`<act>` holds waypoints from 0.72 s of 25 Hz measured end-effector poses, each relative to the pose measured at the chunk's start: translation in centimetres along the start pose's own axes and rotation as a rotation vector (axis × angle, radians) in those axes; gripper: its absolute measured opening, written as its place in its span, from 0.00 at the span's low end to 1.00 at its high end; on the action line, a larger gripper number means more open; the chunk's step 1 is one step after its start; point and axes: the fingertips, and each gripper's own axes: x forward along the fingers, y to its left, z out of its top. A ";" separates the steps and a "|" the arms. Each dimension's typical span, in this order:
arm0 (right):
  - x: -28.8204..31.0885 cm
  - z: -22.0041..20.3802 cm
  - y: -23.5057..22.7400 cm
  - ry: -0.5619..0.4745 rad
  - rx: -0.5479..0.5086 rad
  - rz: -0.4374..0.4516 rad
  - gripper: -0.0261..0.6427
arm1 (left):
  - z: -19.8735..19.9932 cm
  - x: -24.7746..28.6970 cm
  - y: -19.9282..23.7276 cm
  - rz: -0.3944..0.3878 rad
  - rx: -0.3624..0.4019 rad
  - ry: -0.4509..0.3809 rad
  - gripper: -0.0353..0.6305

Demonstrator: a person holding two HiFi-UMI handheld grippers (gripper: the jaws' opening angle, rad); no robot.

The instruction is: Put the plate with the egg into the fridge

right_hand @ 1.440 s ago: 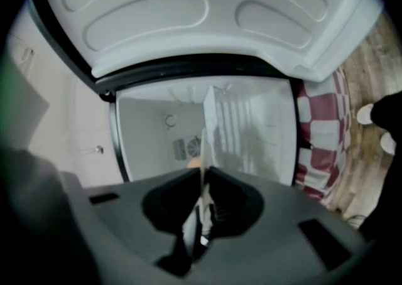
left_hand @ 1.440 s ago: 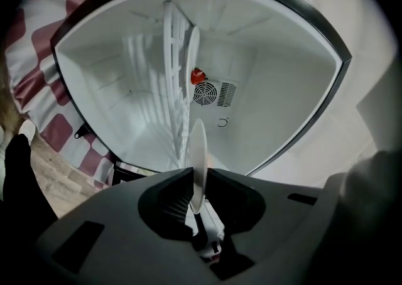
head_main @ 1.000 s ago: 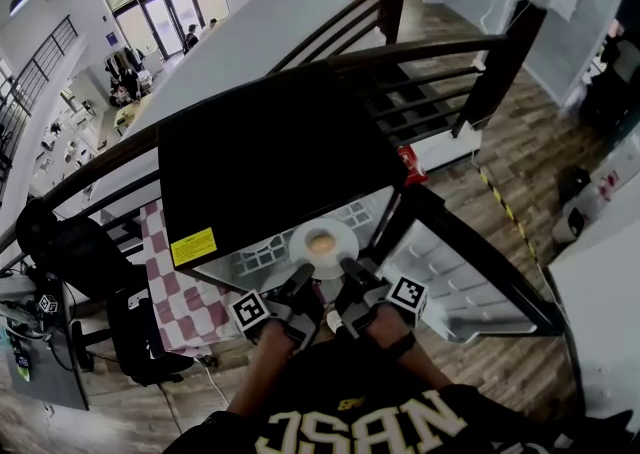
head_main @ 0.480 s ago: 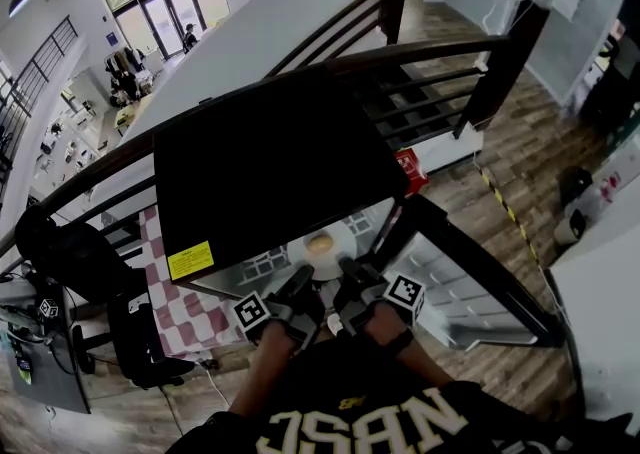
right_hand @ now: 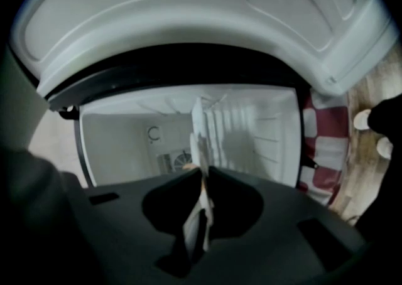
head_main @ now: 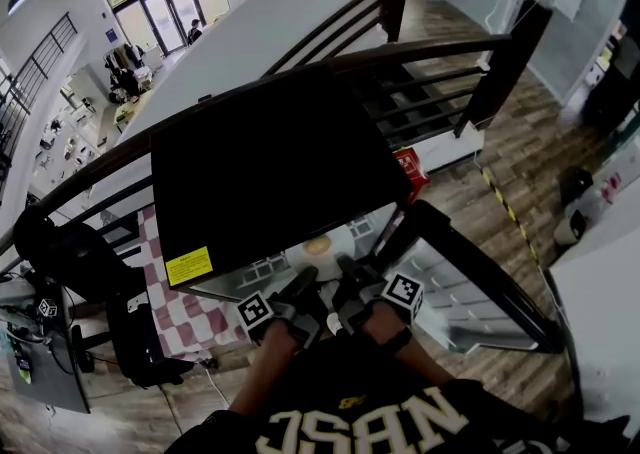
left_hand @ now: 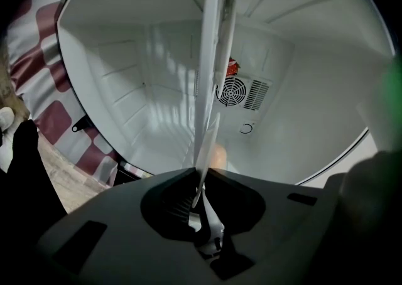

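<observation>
A white plate (head_main: pixel 322 242) with a tan egg (head_main: pixel 317 244) on it sits half hidden under the top edge of the black fridge (head_main: pixel 270 162), inside its white compartment. My left gripper (head_main: pixel 303 287) and right gripper (head_main: pixel 343 280) hold the plate's near rim side by side. In the left gripper view the plate (left_hand: pixel 209 89) shows edge-on, with the egg (left_hand: pixel 218 155) beside it and my left gripper (left_hand: pixel 202 180) shut on the rim. In the right gripper view the plate (right_hand: pixel 198 142) is also edge-on, and my right gripper (right_hand: pixel 204 180) is shut on it.
The fridge door (head_main: pixel 470 282) stands open to the right. Inside, the back wall has a round fan vent (left_hand: pixel 232 91). A red-and-white checkered cloth (head_main: pixel 170 302) lies at the fridge's left. A dark stair railing (head_main: pixel 430 52) runs behind.
Both grippers have carried the plate forward into the fridge. Less of the plate and egg shows under the fridge's top edge than a second ago.
</observation>
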 end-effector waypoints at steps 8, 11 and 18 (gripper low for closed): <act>0.7 0.2 0.4 0.012 -0.012 0.004 0.09 | 0.7 0.4 -0.4 -0.004 -0.007 -0.021 0.14; 1.0 0.3 0.1 0.017 -0.014 0.007 0.09 | 0.9 0.5 -0.5 -0.007 -0.011 -0.028 0.14; 1.8 0.6 0.2 0.023 -0.013 0.005 0.09 | 1.4 0.9 -0.7 -0.007 -0.012 -0.038 0.14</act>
